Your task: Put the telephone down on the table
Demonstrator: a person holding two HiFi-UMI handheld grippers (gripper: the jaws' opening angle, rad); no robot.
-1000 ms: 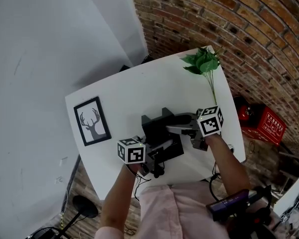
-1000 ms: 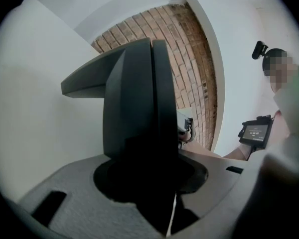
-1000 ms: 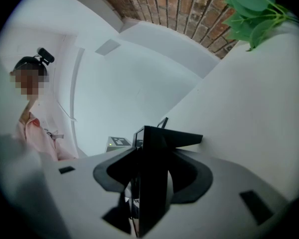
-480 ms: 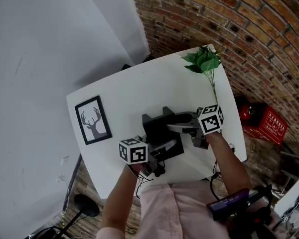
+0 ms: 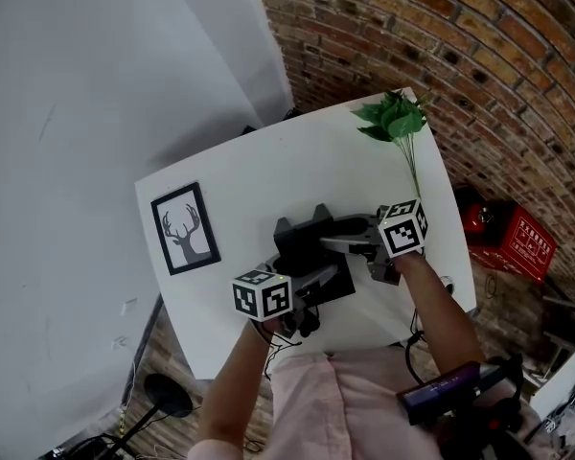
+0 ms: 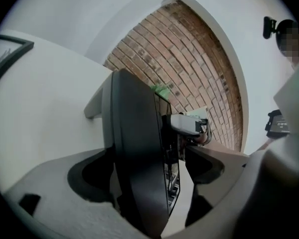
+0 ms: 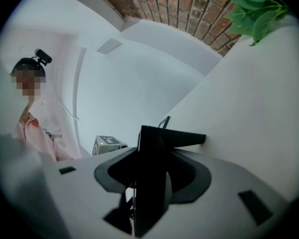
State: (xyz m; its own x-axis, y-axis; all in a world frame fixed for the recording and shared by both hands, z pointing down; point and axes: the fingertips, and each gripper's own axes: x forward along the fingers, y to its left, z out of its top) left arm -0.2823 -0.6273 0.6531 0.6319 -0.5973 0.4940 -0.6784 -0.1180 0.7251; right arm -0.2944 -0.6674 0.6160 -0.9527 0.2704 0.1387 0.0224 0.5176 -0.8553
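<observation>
The white bench (image 5: 268,171) stood where a brick wall (image 5: 479,56) met a pale wall (image 5: 96,84). The left tool (image 5: 316,281) had its jaws opening around the black telephone (image 5: 311,242); the right tool (image 5: 350,247) seemingly clamped it.

Telephone (image 5: 311,257) at middle of table (image 5: 259,166); picture frame (image 5: 186,228) flat to its left, plant (image 5: 393,118) at far right corner, crate (image 5: 513,242) on floor right.

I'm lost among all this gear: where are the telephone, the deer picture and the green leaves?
telephone (image 5: 302,252), head view, its black body.
deer picture (image 5: 186,228), head view, the deer drawing.
green leaves (image 5: 393,118), head view, middle of the leaf bunch.
</observation>
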